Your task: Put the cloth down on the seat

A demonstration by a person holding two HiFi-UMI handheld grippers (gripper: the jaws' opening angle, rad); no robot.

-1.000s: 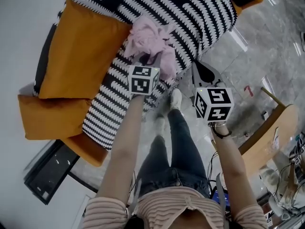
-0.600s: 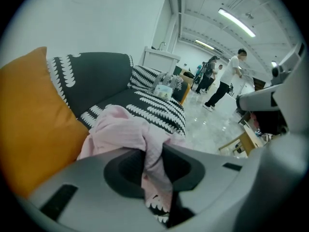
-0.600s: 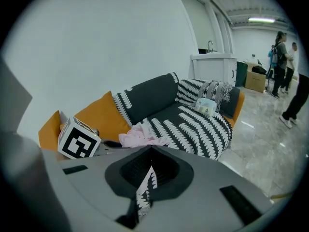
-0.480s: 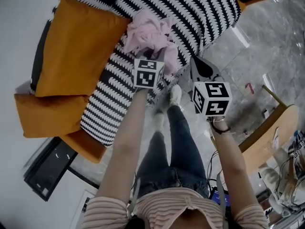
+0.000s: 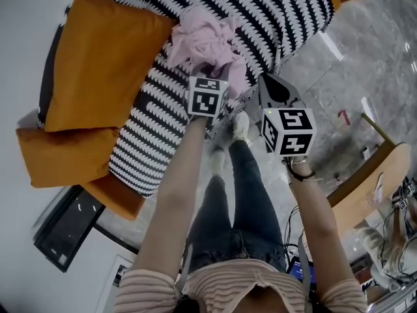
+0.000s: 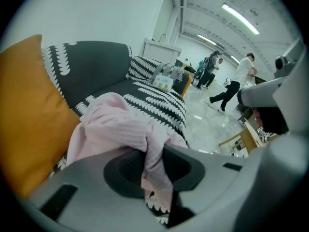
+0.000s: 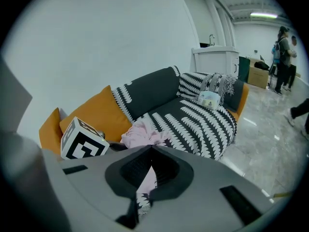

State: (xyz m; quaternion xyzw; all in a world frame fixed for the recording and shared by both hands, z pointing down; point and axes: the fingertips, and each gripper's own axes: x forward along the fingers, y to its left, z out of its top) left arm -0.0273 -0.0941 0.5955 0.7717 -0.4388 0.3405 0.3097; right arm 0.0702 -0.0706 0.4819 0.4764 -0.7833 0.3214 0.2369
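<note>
Far left, an orange cushion (image 5: 104, 57) leans at the back of the sofa. Next to it runs the black-and-white patterned seat (image 5: 150, 135), and there's the pink cloth (image 5: 208, 41), bunched in a heap on that seat just beside the cushion. The left gripper (image 6: 154, 166) has its jaws pinched on a fold of the cloth, a pink strand hanging down between them. Over to the right, the right gripper (image 7: 150, 149) hangs off the seat's front edge above the grey floor (image 5: 339, 64), jaw tips pressed together with nothing held.
</note>
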